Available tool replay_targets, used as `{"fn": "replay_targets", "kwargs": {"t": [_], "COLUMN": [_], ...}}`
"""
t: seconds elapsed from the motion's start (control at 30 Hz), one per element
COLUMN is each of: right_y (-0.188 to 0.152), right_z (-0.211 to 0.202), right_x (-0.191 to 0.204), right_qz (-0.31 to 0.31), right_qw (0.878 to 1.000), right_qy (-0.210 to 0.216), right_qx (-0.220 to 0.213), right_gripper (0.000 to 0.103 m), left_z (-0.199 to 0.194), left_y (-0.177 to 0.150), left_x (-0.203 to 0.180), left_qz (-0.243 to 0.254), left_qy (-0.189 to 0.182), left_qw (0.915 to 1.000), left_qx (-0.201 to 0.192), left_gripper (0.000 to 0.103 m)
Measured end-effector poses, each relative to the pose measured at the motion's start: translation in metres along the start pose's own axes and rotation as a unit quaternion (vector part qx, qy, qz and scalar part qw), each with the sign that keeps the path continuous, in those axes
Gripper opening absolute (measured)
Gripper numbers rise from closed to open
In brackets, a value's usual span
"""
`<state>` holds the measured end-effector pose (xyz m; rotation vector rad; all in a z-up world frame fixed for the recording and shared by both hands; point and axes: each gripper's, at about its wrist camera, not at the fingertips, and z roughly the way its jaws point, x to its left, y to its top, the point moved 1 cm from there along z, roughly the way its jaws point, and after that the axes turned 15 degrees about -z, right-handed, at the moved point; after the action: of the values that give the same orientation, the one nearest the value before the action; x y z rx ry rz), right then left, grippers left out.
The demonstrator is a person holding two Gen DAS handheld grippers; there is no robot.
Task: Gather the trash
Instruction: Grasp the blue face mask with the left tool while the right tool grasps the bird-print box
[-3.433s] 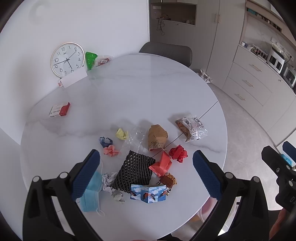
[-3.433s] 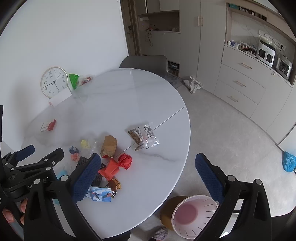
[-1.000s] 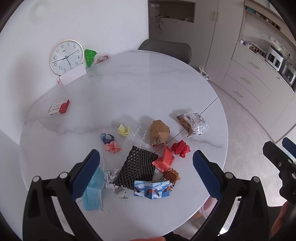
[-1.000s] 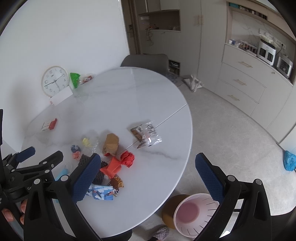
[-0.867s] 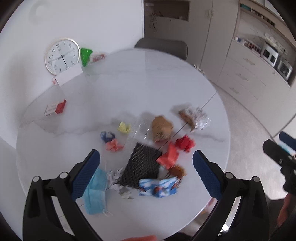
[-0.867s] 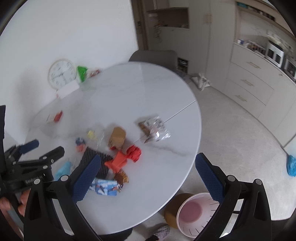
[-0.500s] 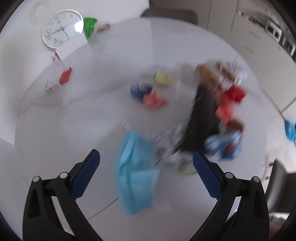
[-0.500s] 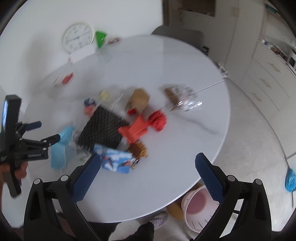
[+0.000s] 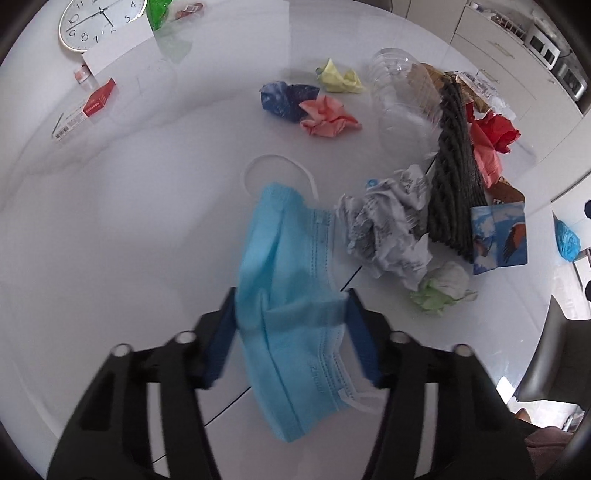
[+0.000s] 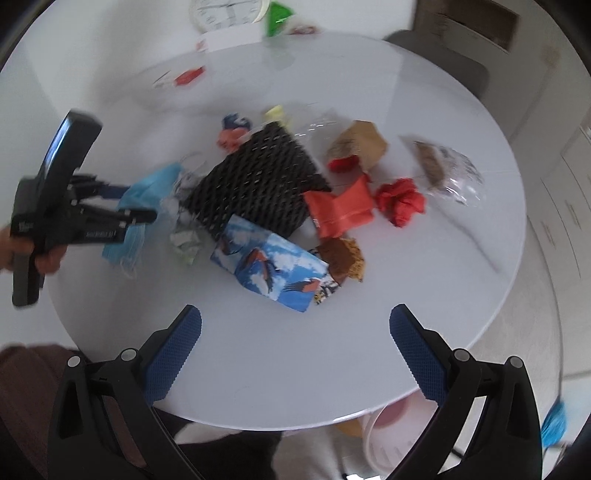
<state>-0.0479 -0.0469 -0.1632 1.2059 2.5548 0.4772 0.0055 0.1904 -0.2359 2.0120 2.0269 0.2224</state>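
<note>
My left gripper [image 9: 291,314] has its jaws closed around a light blue face mask [image 9: 288,280] lying on the white round table [image 9: 129,206]. In the right wrist view the left gripper [image 10: 129,206] holds the same mask [image 10: 147,195] at the table's left. My right gripper [image 10: 295,332] is open and empty above the table's near edge. Trash lies clustered: crumpled printed paper [image 9: 388,225], black mesh sleeve [image 10: 258,184], blue bird-print carton [image 10: 269,266], red wrapper [image 10: 340,210], red paper ball [image 10: 400,201], brown bag [image 10: 358,147], snack packet [image 10: 447,170].
A pink-lined bin [image 10: 399,435] stands on the floor below the table's near right edge. A wall clock [image 9: 96,22], a green packet [image 9: 159,11] and a red box [image 9: 98,101] sit at the table's far side. A chair [image 10: 443,66] is behind.
My left gripper dropped to the table and closed around the blue mask. My right gripper swung over the table's near edge, staying open.
</note>
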Motion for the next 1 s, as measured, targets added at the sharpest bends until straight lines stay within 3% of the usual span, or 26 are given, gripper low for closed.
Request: {"fn": "replay_targets", "kwargs": {"t": [0.07, 0.2, 0.37, 0.47, 0.5, 0.57, 0.73, 0.83, 1.0], "right_y": [0.005, 0.016, 0.026, 0.028, 0.029, 0.034, 0.044, 0.047, 0.035], "right_z": [0.007, 0.026, 0.067, 0.082, 0.086, 0.086, 0.058, 0.029, -0.013], "right_x": [0.006, 0.024, 0.052, 0.057, 0.057, 0.058, 0.052, 0.038, 0.002], "right_qz": [-0.043, -0.157, -0.316, -0.343, -0.345, -0.34, -0.282, -0.205, -0.062], "right_qw": [0.999, 0.987, 0.945, 0.935, 0.934, 0.936, 0.959, 0.977, 0.991], "right_qy": [0.003, -0.01, -0.049, -0.041, -0.036, -0.023, 0.018, 0.055, 0.089], "right_qx": [0.005, 0.024, 0.068, 0.083, 0.086, 0.083, 0.033, -0.01, -0.077], "right_gripper": [0.101, 0.097, 0.086, 0.065, 0.053, 0.051, 0.051, 0.051, 0.051], "left_z": [-0.001, -0.007, -0.023, -0.038, -0.044, -0.055, -0.088, -0.108, -0.133], "left_y": [-0.001, -0.001, -0.003, -0.007, -0.007, -0.007, -0.006, -0.005, -0.002], "left_x": [0.003, 0.013, 0.023, 0.029, 0.031, 0.034, 0.033, 0.022, -0.019], "left_qz": [-0.004, -0.025, -0.038, -0.051, -0.056, -0.065, -0.08, -0.078, -0.043], "left_qy": [-0.001, -0.014, -0.02, -0.02, -0.02, -0.018, -0.013, -0.017, -0.029], "left_qw": [1.0, 0.9996, 0.9989, 0.998, 0.9976, 0.9968, 0.9943, 0.9932, 0.9937], "left_qx": [-0.004, -0.008, -0.021, -0.03, -0.035, -0.044, -0.069, -0.085, -0.099], "left_gripper": [0.035, 0.027, 0.023, 0.022, 0.022, 0.022, 0.022, 0.022, 0.022]}}
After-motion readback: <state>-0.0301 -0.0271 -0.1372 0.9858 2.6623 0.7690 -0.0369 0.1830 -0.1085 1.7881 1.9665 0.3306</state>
